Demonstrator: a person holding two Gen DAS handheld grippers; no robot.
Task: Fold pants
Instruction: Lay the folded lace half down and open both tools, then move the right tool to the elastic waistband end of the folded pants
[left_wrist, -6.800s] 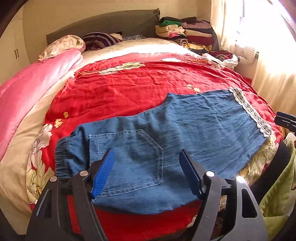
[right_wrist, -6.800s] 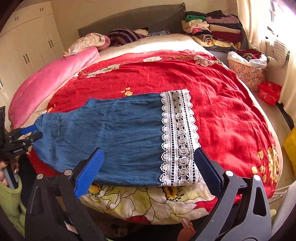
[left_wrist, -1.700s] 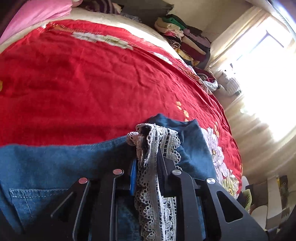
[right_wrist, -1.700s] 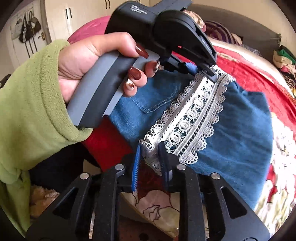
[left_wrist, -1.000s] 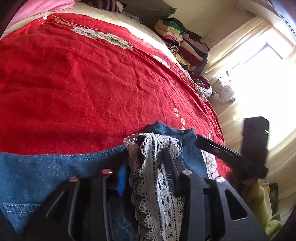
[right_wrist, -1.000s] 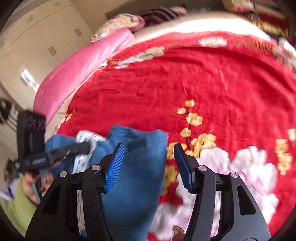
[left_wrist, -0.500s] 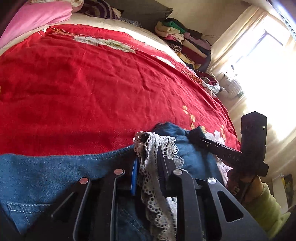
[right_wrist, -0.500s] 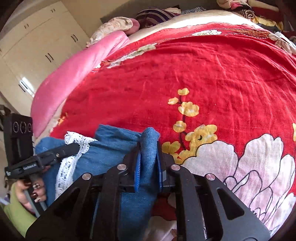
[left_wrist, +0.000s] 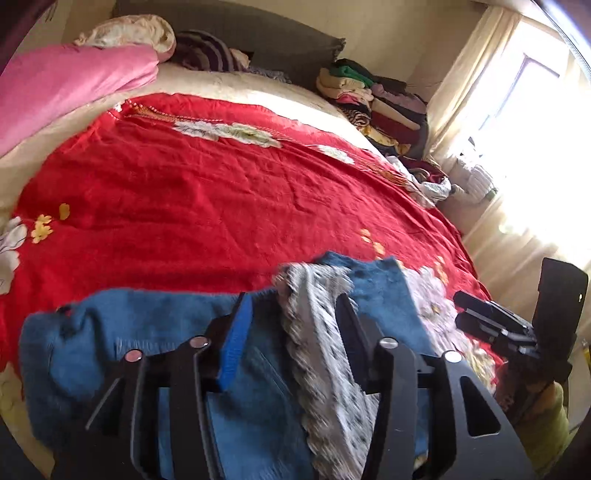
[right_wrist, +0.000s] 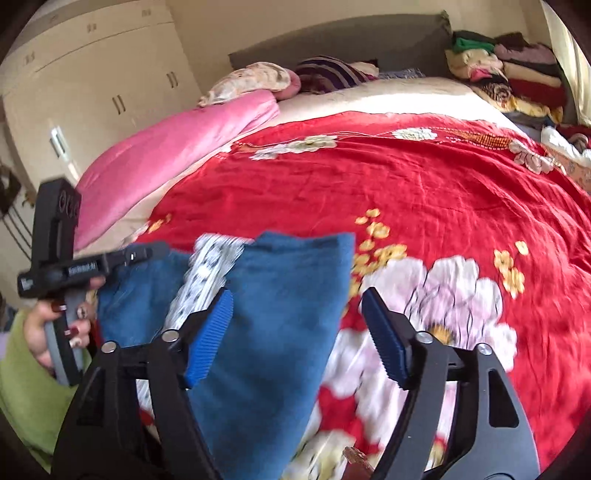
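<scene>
**Folded pants lying at the near edge of the bed, both hand-held grippers open**

The pants (left_wrist: 155, 354) are being shown folded over on themselves on the red bedspread (left_wrist: 207, 199), close to the near edge of the bed. The lace hem (left_wrist: 317, 343) is lying on top of the blue denim, running from the fold toward the near edge. In the right wrist view the pants (right_wrist: 280, 317) are being seen as a doubled blue layer, with the lace hem (right_wrist: 207, 273) showing on its left side.

The left hand-held gripper (left_wrist: 291, 332) is being held with its jaws apart, above the lace hem; nothing is being gripped between them. Whether the fingers are touching the cloth cannot be told, as the picture is blurred. The right hand-held gripper (right_wrist: 297, 332) is likewise being held with its jaws spread, the left finger over the denim and the right finger over the floral print of the bedspread (right_wrist: 443, 192); nothing is being gripped.

A pink quilt (right_wrist: 173, 147) is lying along the left edge of the bed, and a clothes pile (left_wrist: 373, 107) is stacked at the far right corner. Wardrobes (right_wrist: 92, 74) are standing beyond the left edge.
</scene>
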